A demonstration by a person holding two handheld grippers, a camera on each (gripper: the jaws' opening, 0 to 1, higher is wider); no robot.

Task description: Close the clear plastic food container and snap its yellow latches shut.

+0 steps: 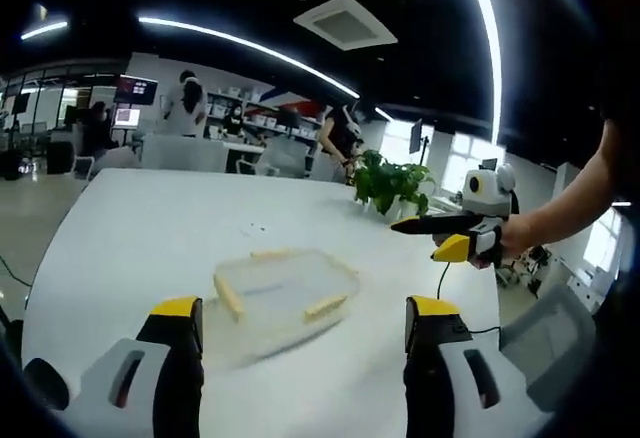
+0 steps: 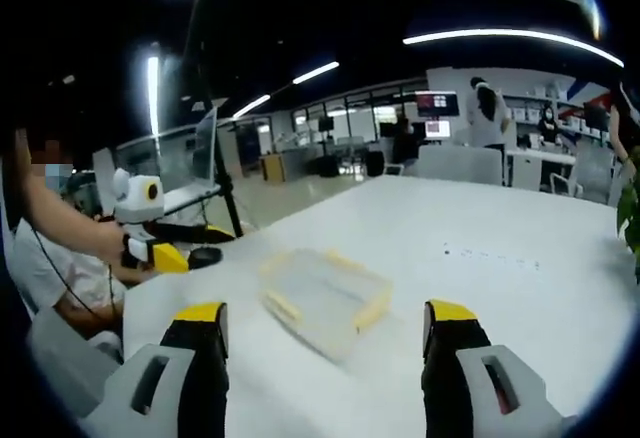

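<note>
1. Spreading wide and white across both views: the surface [image 1: 150, 248], bare apart from the task's thing and a few small dark specks.
2. Sitting near the middle of that surface: the clear plastic food container [image 1: 287, 291], seen also in the right gripper view [image 2: 325, 301], blurred in both, with the lid seeming to rest on top, though not clear enough to say whether seated fully.
3. Standing at the far edge of the surface: a potted green plant [image 1: 392, 184], well apart from the container.
4. Hanging above the near edge with yellow-tipped jaws wide apart, gripping nothing: the left tongs [image 1: 303, 323], short of the container.
5. Hovering likewise with jaws wide apart and nothing between them: the right tongs [image 2: 325, 328], near the container but not touching.
6. Showing in the left gripper view as well, held in a hand to the right of the container: the right tongs [image 1: 440, 236]; the left tongs showing in the right gripper view [image 2: 178, 246] over the surface's edge.
7. Lining the container's sides: the yellow latches [image 1: 327, 306], too blurred to tell whether flipped out or snapped down.
8. Judging progress: early, with no contact made; left to do, pressing the lid home and snapping each latch shut.
</note>
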